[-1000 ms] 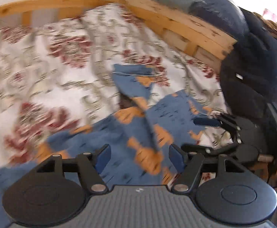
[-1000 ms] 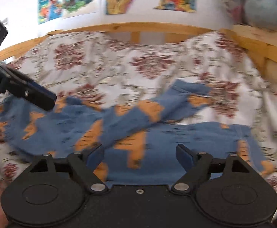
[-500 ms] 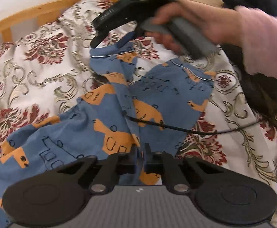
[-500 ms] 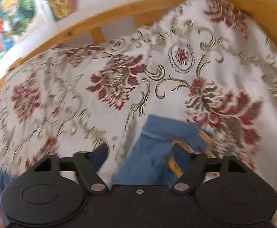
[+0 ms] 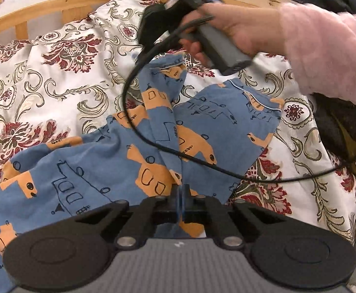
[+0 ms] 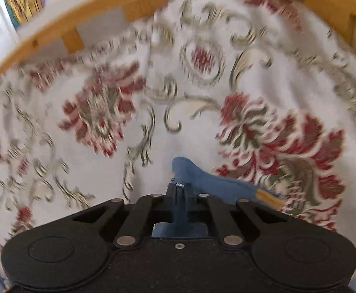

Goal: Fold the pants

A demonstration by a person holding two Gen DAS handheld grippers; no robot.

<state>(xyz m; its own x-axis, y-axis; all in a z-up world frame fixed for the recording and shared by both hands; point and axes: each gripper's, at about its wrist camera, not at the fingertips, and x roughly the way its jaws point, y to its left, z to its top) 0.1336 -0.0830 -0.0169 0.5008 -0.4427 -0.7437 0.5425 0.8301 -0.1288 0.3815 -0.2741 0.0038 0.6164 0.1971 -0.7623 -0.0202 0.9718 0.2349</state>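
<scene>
Left wrist view, left to right: blue pants (image 5: 85, 171) lie crumpled on the flowered bedspread (image 5: 43, 78); the left tool (image 5: 180, 195) is clamped on a fabric ridge at near centre; the right tool (image 5: 158, 22), held in a hand (image 5: 239, 29), pinches the far leg end. Right wrist view: right tool (image 6: 180, 190) closed on blue cloth. Judgement: draw both grips apart evenly to flatten the leg, keeping the cable (image 5: 202, 158) clear.

Blue pants (image 5: 85, 168) printed with orange animals and dark line drawings, spread rumpled over floral bedding. One leg lying flat with a piped hem, the other ridged and lifted at its end. A blue hem corner (image 6: 202, 178), raised.
</scene>
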